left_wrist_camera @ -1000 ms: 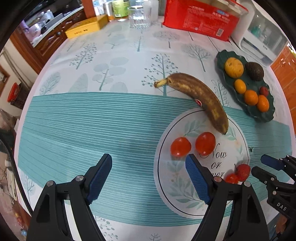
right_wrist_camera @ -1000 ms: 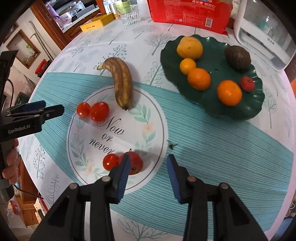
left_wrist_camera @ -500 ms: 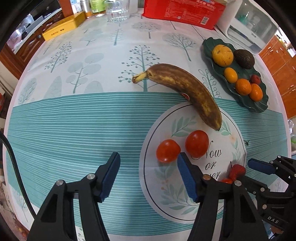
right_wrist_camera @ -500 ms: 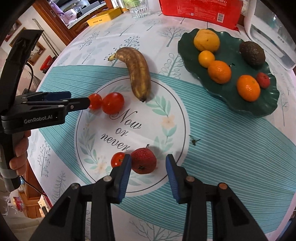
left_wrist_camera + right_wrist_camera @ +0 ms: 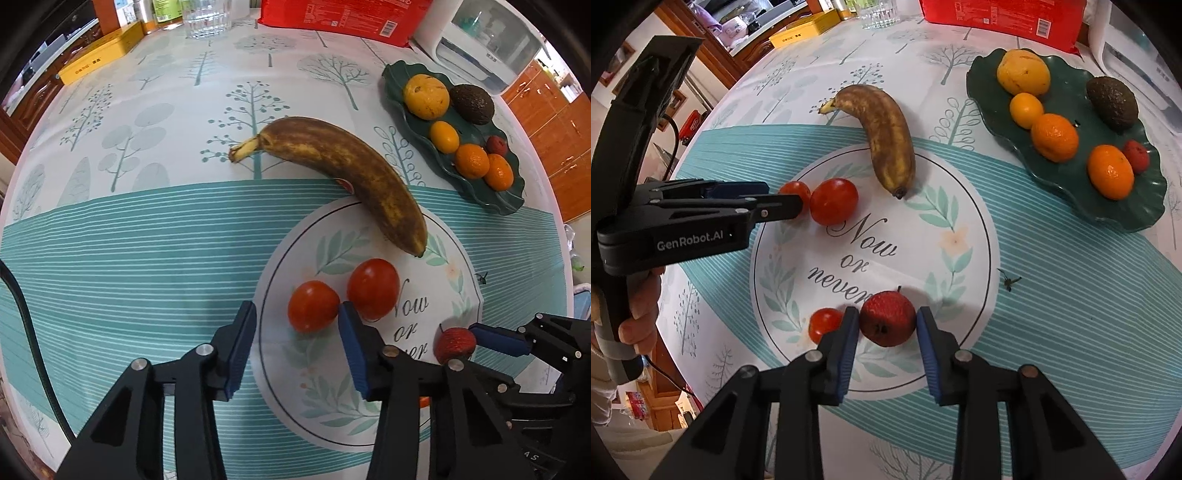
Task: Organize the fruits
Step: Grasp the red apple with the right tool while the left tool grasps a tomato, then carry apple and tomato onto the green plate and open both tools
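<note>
My right gripper (image 5: 887, 325) had its jaws apart, straddling the red bumpy fruit (image 5: 887, 318), pads just beside its sides, maybe touching; not clamped as far as I could tell. Small tomato (image 5: 825, 324) sat just left of that fruit, against the outside of my left finger. My left gripper (image 5: 295, 334) was open too, jaws around the smaller tomato (image 5: 313, 305), right pad wedged between it and the bigger tomato (image 5: 373, 283).

Risks, my guess: closing left could nudge the bigger tomato and roll it off, since the pad sat right against it. Closing right could bump the small tomato away. Round, smooth fruit could squirt out of the pads if gripped off-centre.

Banana (image 5: 884, 134) lay beyond the fruit, tip toward it, on the tablecloth (image 5: 1052, 295).

Green leaf plate (image 5: 1145, 218), well beyond the fruit to the right, held a yellow fruit (image 5: 1023, 72), small yellow citrus (image 5: 1026, 110), two oranges (image 5: 1054, 137), avocado (image 5: 1112, 102) and another red fruit (image 5: 1136, 155).
</note>
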The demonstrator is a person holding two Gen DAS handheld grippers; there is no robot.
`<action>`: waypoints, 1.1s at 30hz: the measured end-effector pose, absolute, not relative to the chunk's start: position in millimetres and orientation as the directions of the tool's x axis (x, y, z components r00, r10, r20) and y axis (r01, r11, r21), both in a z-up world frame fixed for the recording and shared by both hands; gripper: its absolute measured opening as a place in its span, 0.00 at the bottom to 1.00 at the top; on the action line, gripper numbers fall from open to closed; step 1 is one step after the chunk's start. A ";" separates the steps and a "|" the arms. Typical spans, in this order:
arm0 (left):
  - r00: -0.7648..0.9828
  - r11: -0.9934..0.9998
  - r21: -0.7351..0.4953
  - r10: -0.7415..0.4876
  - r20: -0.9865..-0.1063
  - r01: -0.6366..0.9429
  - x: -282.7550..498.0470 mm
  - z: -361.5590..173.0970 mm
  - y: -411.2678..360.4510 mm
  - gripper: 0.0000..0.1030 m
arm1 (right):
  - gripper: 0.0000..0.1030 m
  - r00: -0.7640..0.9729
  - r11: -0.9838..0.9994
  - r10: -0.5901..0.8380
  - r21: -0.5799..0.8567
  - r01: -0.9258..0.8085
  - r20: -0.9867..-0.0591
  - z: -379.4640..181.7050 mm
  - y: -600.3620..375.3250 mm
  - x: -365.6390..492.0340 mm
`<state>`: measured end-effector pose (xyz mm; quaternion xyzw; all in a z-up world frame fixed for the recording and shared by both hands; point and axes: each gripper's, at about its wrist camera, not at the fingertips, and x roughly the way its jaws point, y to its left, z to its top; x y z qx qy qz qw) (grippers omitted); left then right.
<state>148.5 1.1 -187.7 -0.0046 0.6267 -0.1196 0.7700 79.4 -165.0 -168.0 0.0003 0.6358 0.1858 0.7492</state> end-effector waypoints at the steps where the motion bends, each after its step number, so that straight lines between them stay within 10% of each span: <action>1: 0.184 0.970 -0.161 -0.194 -0.964 0.181 149.0 -188.9 -1.0 0.39 | 0.31 0.122 0.931 0.279 0.238 -0.276 -0.952 -168.2 -165.3 80.0; 33: 0.261 0.950 -0.250 -0.293 -0.920 0.186 125.7 -111.7 1.0 0.24 | 0.31 0.245 0.953 0.277 0.234 -0.191 -0.929 -108.5 -196.6 108.1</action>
